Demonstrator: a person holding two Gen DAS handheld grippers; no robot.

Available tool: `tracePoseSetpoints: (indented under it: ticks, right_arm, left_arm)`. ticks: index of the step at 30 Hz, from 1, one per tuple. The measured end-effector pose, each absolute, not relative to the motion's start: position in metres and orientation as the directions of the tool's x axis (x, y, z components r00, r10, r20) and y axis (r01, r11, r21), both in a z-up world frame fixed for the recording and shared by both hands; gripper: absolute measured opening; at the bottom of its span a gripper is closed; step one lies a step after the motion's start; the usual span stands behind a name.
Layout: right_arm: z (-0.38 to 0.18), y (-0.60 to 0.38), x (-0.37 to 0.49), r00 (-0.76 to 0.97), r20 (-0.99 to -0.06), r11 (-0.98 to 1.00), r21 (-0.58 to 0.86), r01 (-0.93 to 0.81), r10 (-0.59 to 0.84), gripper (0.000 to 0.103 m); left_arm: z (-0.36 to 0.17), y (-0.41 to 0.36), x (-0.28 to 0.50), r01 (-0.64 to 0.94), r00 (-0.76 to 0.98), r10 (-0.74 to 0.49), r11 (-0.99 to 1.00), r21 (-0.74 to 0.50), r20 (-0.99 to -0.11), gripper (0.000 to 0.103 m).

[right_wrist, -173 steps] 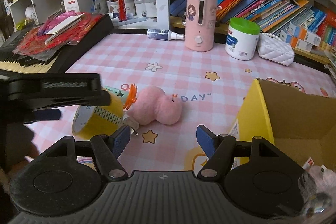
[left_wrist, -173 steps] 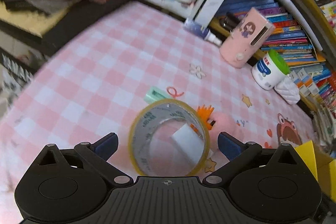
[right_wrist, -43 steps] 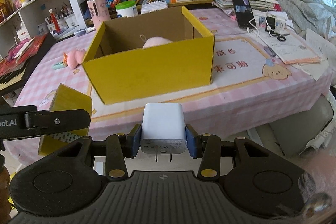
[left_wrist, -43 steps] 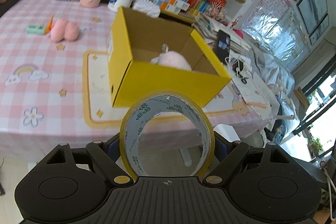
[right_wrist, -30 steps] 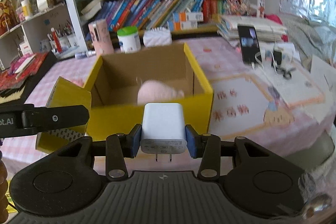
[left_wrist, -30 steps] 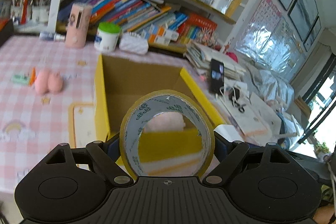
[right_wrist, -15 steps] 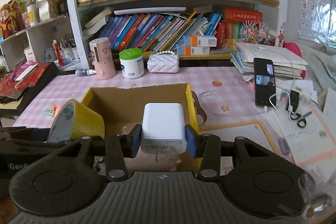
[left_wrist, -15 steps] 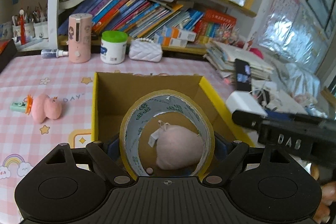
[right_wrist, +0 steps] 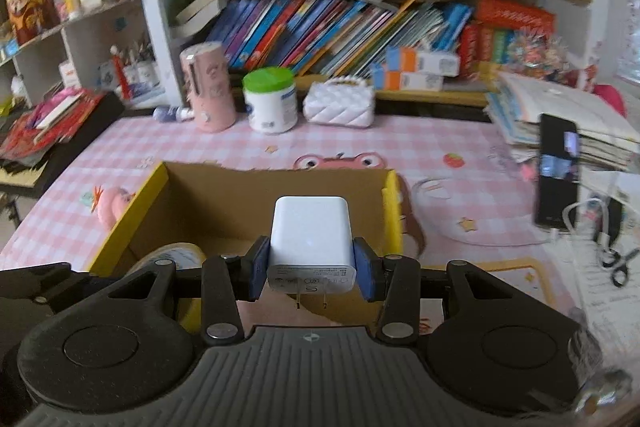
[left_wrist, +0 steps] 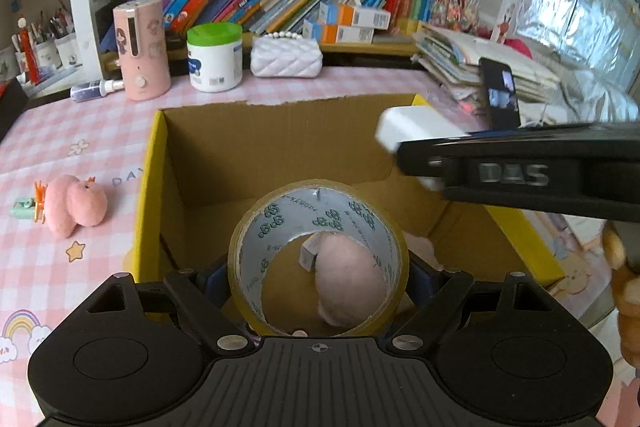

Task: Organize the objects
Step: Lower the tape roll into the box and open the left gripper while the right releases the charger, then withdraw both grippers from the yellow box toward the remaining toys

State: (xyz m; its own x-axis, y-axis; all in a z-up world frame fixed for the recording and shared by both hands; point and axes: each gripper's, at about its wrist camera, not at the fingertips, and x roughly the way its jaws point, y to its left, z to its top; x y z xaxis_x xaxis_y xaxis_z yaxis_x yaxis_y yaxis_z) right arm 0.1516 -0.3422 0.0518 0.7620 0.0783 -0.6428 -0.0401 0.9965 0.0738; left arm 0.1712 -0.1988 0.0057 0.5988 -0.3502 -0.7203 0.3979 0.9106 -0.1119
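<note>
As left tongs [left_wrist: 319,277] clamp tape roll [left_wrist: 319,255], over box [left_wrist: 150,187]

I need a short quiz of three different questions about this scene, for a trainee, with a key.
1. True or false: the left hand-held gripper holds the tape roll above the yellow box.
2. What does the right hand-held gripper hold? A) white charger B) scissors C) phone
3. Fill in: the pink plush toy on the table lies ___ the box.

Key: 1 true; 2 A, the white charger; 3 outside.
</note>
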Motion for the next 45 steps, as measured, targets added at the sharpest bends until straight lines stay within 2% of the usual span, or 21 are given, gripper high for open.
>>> tracePoseSetpoints:
  ticks: [6,13,19,25,27,30,33,38,45]
  right_arm:
    - [0.033,-0.33,0.19,0.687,-0.712,0.988,0.075,-0.132,0.146,0.041]
    - [0.014,-0.322,0.225,0.604,-0.782,0.98,0.047,-0.194,0.157,0.041]
    - [0.002,-0.327,0.246,0.539,-0.821,0.977,0.102,-0.188,0.19,0.041]
    - [0.002,-0.324,0.249,0.538,-0.825,0.98,0.086,-0.179,0.171,0.042]
    - [0.005,-0.324,0.245,0.556,-0.814,0.981,0.083,-0.175,0.168,0.049]
    - [0.013,-0.326,0.235,0.592,-0.787,0.983,0.098,-0.158,0.173,0.054]
    - [0.027,-0.328,0.219,0.644,-0.749,0.987,0.099,-0.125,0.156,0.056]
    - [0.047,-0.333,0.186,0.718,-0.684,0.992,0.102,-0.079,0.128,0.057]
    - [0.064,-0.333,0.118,0.813,-0.583,0.994,0.091,0.06,0.004,0.057]
  left_arm:
    - [0.0,-0.208,0.173,0.428,0.593,-0.35,0.9,-0.084,-0.725,0.086]
    - [0.002,-0.209,0.168,0.432,0.616,-0.33,0.901,-0.043,-0.715,0.088]
    - [0.013,-0.198,0.163,0.421,0.648,-0.371,0.902,-0.094,-0.665,0.089]
    - [0.023,-0.19,0.157,0.391,0.674,-0.357,0.915,-0.096,-0.647,0.089]
    - [0.028,-0.185,0.152,0.38,0.683,-0.36,0.918,-0.111,-0.635,0.09]
    - [0.035,-0.177,0.142,0.366,0.705,-0.36,0.923,-0.121,-0.612,0.094]
    - [0.04,-0.169,0.133,0.355,0.72,-0.363,0.925,-0.136,-0.592,0.095]
    - [0.045,-0.156,0.119,0.326,0.733,-0.356,0.932,-0.16,-0.58,0.095]
    - [0.043,-0.126,0.1,0.231,0.775,-0.299,0.954,-0.19,-0.556,0.095]
